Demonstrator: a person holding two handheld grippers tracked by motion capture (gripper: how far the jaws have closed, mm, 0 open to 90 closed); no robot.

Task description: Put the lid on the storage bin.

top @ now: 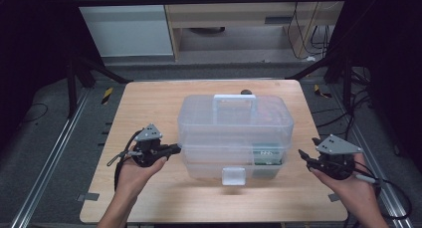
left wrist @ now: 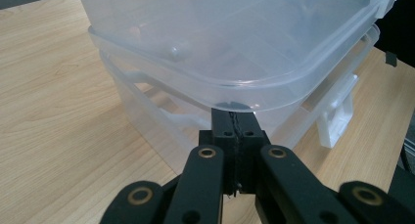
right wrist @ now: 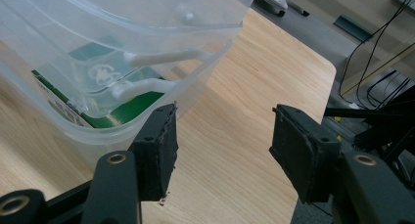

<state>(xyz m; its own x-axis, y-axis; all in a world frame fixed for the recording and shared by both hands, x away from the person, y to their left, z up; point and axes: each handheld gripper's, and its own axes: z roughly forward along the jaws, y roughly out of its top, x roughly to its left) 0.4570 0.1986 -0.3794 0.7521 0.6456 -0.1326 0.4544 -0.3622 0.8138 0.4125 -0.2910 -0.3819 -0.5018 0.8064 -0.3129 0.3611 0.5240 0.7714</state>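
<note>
Storage box (top: pixel 234 133), of clear plastic, is shown standing at the middle of the wooden table (top: pixel 149 103), its carry handle (top: pixel 235 104) on top of the lid and its white front latch (top: pixel 233 176) on the near side. The left gripper (top: pixel 175 148) is set against the left edge of the box, its jaws pressed together with nothing seen between them, the tips tucked just under the overhanging lid rim (left wrist: pixel 235 89). The right gripper (top: pixel 304 157) is held near the right side of the box, apart from it, with its jaws spread wide.

The step in hand is judged to be the lifting of the lid. It is best done with the left tips kept squarely under the rim and raised evenly, while the base is steadied from the right so that the box is not dragged across the table. The front latch should be confirmed free before force is applied; whether it is fastened cannot be told.

Count: one box, one carry handle, one front latch, two grippers, one green packet (right wrist: pixel 125 109) inside the base.
</note>
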